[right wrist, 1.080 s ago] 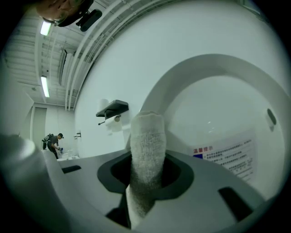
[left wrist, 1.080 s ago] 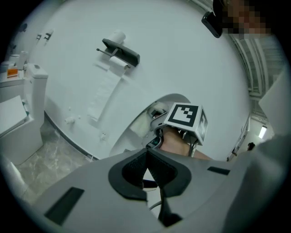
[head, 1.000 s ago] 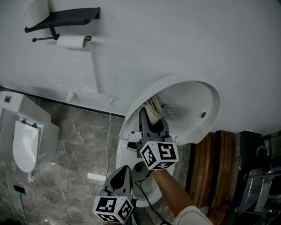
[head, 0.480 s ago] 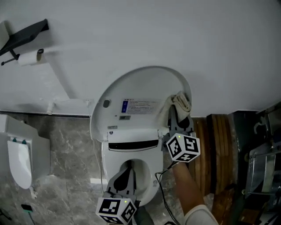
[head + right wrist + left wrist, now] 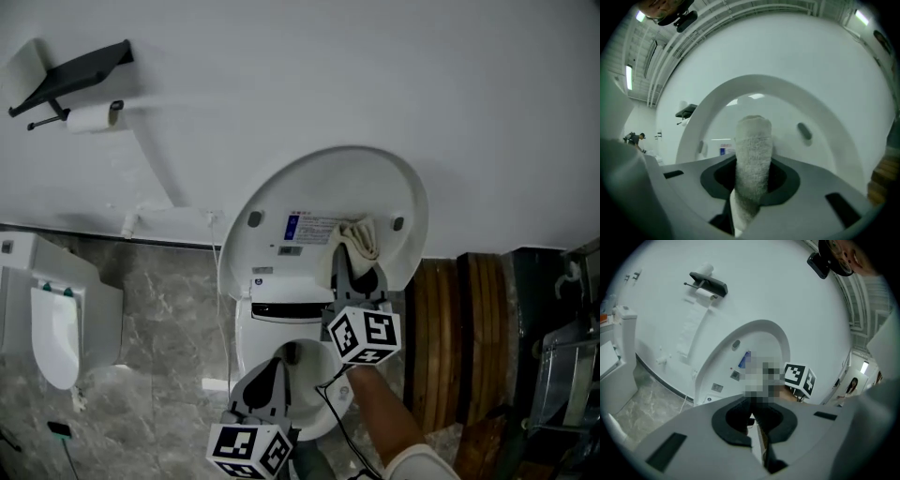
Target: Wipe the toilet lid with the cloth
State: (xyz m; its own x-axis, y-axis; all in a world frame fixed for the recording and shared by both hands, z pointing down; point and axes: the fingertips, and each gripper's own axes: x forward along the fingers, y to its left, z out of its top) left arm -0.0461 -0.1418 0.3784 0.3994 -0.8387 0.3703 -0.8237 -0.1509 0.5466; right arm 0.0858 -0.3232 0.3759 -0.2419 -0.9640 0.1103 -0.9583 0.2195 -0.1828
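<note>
Cream terry cloth (image 5: pixel 753 150) clamped between right gripper (image 5: pixel 752 187) jaws, tip against raised white oval toilet lid (image 5: pixel 309 187). Left gripper (image 5: pixel 757 427) clenched, empty.

The right gripper (image 5: pixel 355 269) is held out ahead, nearly level, with its marker cube turned upward. Its jaws are closed on a rolled cloth (image 5: pixel 356 240), which is pinched upright between them. The bare right forearm (image 5: pixel 380 412) is stretched out behind it, and a light sleeve (image 5: pixel 412 461) is seen at the elbow. The left gripper (image 5: pixel 269 373) is kept lower and nearer the body, tilted slightly downward. Its jaws are pressed together with nothing between them.
</note>
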